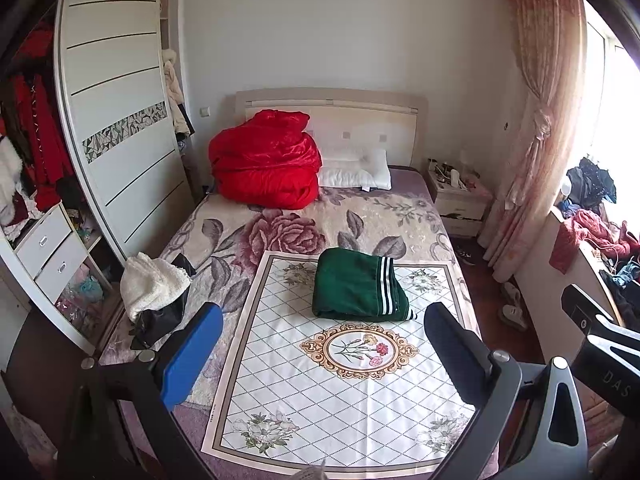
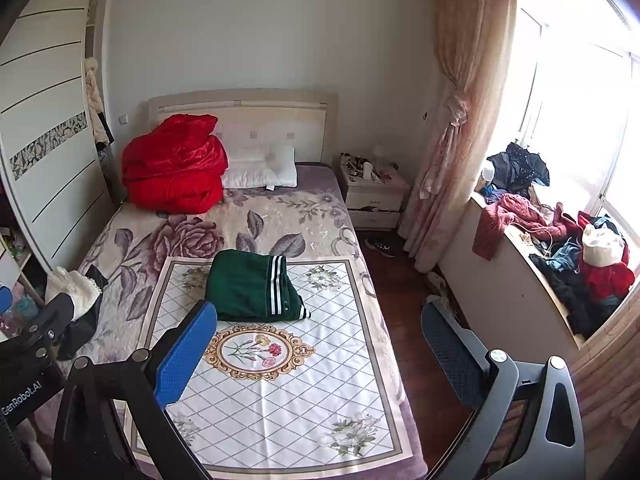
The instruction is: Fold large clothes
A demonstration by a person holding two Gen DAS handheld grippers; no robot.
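Note:
A folded green garment with white stripes [image 1: 358,290] lies on a white diamond-patterned cloth [image 1: 320,392] on the bed; it also shows in the right wrist view [image 2: 252,288]. My left gripper [image 1: 320,360] is open and empty, held above the near part of the cloth, short of the garment. My right gripper [image 2: 316,356] is open and empty, over the right side of the bed, near of the garment. The right gripper's body [image 1: 600,332] shows at the left wrist view's right edge.
A red quilt [image 1: 266,164] and white pillow [image 1: 356,170] lie at the headboard. White fleece over dark clothes [image 1: 154,292] sits at the bed's left edge. A wardrobe [image 1: 116,128] stands left, a nightstand [image 2: 372,196] and cluttered window ledge [image 2: 560,248] right.

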